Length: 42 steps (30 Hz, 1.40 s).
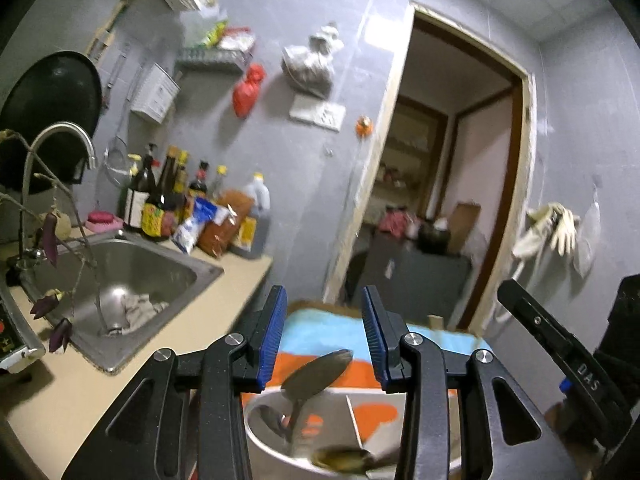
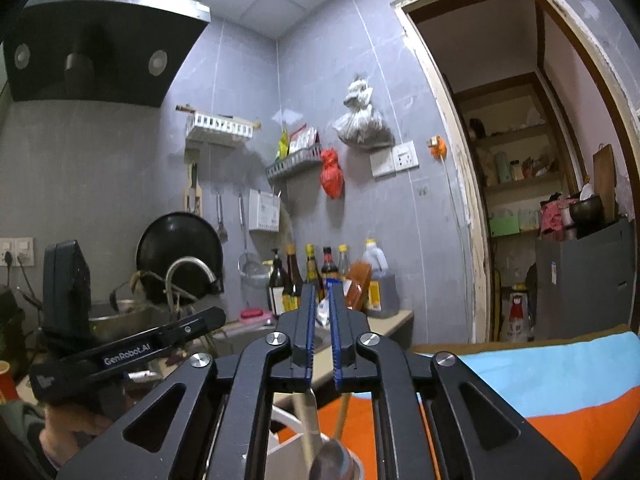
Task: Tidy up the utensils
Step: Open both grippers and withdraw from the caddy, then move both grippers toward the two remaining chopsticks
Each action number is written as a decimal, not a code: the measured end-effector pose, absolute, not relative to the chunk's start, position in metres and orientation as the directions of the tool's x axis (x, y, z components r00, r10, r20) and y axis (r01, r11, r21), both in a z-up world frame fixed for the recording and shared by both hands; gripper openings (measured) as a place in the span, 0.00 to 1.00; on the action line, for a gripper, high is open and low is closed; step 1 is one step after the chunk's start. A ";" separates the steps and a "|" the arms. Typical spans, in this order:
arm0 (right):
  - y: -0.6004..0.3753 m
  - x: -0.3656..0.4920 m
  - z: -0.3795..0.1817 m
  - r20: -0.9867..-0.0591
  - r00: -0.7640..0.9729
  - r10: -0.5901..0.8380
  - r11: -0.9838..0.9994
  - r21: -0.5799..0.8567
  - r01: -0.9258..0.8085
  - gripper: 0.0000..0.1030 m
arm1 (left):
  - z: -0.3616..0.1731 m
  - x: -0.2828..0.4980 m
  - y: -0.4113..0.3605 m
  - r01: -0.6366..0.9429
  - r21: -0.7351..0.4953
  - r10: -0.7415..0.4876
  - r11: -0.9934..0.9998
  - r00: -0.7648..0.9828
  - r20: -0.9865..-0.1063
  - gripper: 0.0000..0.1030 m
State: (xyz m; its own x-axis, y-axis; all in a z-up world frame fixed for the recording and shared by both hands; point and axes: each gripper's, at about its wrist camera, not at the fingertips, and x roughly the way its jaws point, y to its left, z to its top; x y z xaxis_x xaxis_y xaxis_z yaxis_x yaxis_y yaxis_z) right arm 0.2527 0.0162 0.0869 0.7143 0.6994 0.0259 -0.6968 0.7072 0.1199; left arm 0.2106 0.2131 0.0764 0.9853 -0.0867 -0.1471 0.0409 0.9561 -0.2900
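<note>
Striped tablecloth [image 1: 320, 336] behind; left tool [image 1: 324, 336] released above holder [image 1: 272, 440] spoon [image 1: 316, 372]; right tool [image 2: 322, 340] nearly clenched, empty.

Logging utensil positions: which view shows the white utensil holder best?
The left wrist view: the white utensil holder shows its rim, divider and spoons inside. The right wrist view catches only an edge of it beneath the gripper.

Left wrist view: utensil holder [image 1: 320, 432] stood low, below and between the fingers, on a cloth-covered table [image 1: 320, 332]. Two spoons [image 1: 316, 372] stood in its left compartment. Sink [image 1: 132, 276] lay left of the table, set in the counter [image 1: 224, 312]; bottles [image 1: 168, 196] stood behind it against the wall. Doorway [image 1: 448, 168] opened beyond the table, right of the bottles.
</note>
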 end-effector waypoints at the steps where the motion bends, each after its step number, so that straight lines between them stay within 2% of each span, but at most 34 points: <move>1: 0.013 0.252 0.087 0.018 0.713 0.701 0.706 0.125 -0.697 0.09 | 0.077 0.210 0.211 0.051 -0.291 -0.102 0.955 0.981 -0.164 0.40; 3: 0.007 0.249 0.088 0.010 0.714 0.700 0.707 0.132 -0.695 0.19 | 0.079 0.208 0.207 0.070 -0.298 -0.132 0.952 0.972 -0.192 0.51; 7: -0.008 0.241 0.093 0.000 0.721 0.693 0.715 0.133 -0.686 0.28 | 0.087 0.199 0.193 0.083 -0.279 -0.145 0.957 0.967 -0.207 0.58; 9: -0.016 0.237 0.096 0.001 0.726 0.687 0.720 0.134 -0.681 0.45 | 0.091 0.194 0.186 0.084 -0.263 -0.141 0.961 0.968 -0.208 0.64; 11: -0.028 0.229 0.101 0.010 0.735 0.678 0.728 0.129 -0.673 0.53 | 0.095 0.188 0.175 0.094 -0.248 -0.148 0.964 0.967 -0.207 0.73; 13: -0.039 0.222 0.106 0.013 0.746 0.666 0.740 0.118 -0.662 0.59 | 0.099 0.182 0.164 0.105 -0.230 -0.153 0.968 0.967 -0.204 0.74; 15: -0.052 0.212 0.111 0.018 0.757 0.653 0.751 0.111 -0.651 0.73 | 0.103 0.179 0.154 0.110 -0.204 -0.153 0.973 0.967 -0.205 0.75; 19: -0.076 0.198 0.120 0.022 0.777 0.629 0.772 0.099 -0.628 0.85 | 0.106 0.166 0.126 0.112 -0.133 -0.136 0.985 0.973 -0.188 0.91; 23: -0.103 0.182 0.125 0.017 0.801 0.599 0.797 0.083 -0.598 1.00 | 0.104 0.156 0.103 0.134 -0.102 -0.149 0.986 0.975 -0.162 0.93; 31: -0.155 0.157 0.119 -0.041 0.857 0.513 0.858 0.044 -0.512 1.00 | 0.082 0.150 0.052 0.245 -0.128 -0.268 0.961 0.942 -0.205 0.94; 42: -0.213 0.146 0.068 -0.226 0.897 0.379 0.925 0.095 -0.367 1.00 | 0.044 0.163 0.000 0.309 -0.156 -0.342 0.938 0.895 -0.285 0.94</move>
State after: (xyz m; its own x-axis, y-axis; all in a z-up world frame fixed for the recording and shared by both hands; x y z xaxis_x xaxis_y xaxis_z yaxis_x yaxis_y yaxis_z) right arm 0.1462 -0.2134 0.0684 0.8973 0.3792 -0.2258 -0.3672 0.9253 0.0948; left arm 0.1631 -0.0002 0.0436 0.8954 -0.3421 -0.2851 0.3089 0.9382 -0.1560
